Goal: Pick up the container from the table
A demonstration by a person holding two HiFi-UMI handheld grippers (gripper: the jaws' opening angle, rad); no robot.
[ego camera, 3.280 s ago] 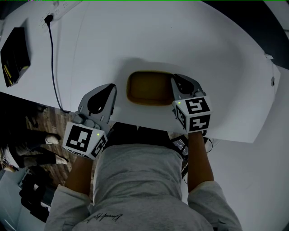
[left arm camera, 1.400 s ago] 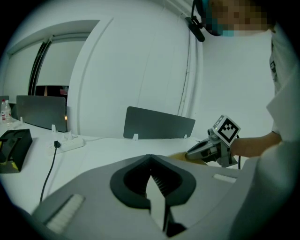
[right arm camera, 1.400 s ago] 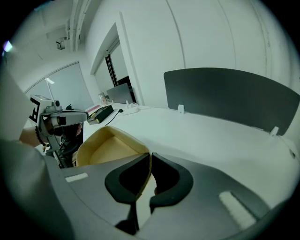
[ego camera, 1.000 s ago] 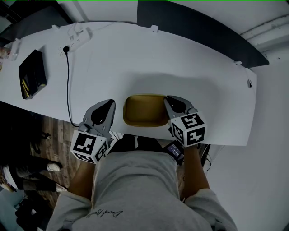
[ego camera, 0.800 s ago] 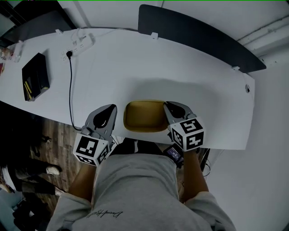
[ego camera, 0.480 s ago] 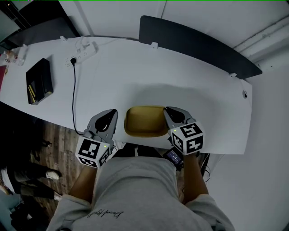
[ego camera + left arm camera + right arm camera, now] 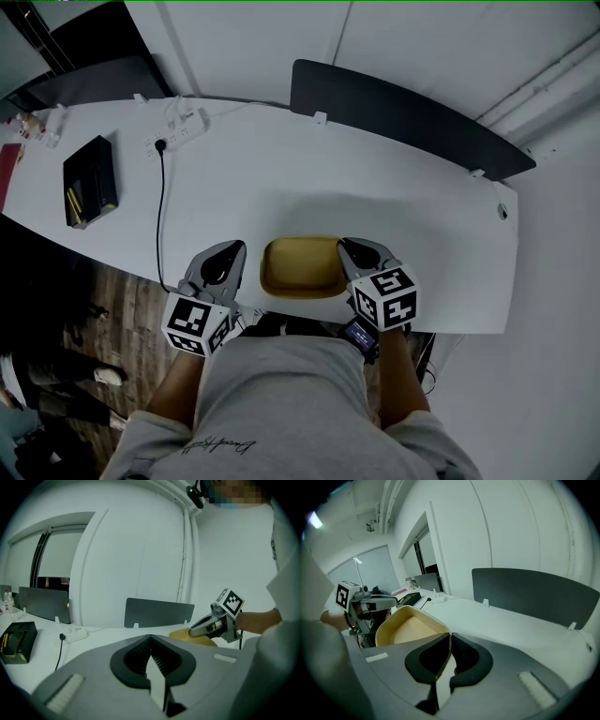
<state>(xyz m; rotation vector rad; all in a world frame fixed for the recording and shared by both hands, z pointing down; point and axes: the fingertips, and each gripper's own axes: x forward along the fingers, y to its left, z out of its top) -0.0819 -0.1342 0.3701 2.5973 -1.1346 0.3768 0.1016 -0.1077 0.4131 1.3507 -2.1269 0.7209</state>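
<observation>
The container [image 7: 300,265] is a shallow tan tray with rounded corners, held over the near edge of the white table [image 7: 403,216]. My right gripper [image 7: 349,248] is shut on its right rim; in the right gripper view the thin wall [image 7: 449,641] runs between the pads and the tray [image 7: 405,627] stretches off to the left. My left gripper [image 7: 225,251] is beside the tray's left end, apart from it, shut with nothing in it. From the left gripper view, the tray [image 7: 183,633] and the right gripper [image 7: 199,627] show beyond the closed jaws [image 7: 150,641].
A black box [image 7: 91,180] lies at the table's far left. A power strip [image 7: 183,125] sits at the back with its cable [image 7: 159,206] running to the front edge. A dark divider panel [image 7: 403,112] stands along the back. Wooden floor lies below left.
The head view has swung up, so the table and wall show more and the grippers look smaller. The right gripper keeps its hold on the tray's rim. The left gripper stays beside it.
</observation>
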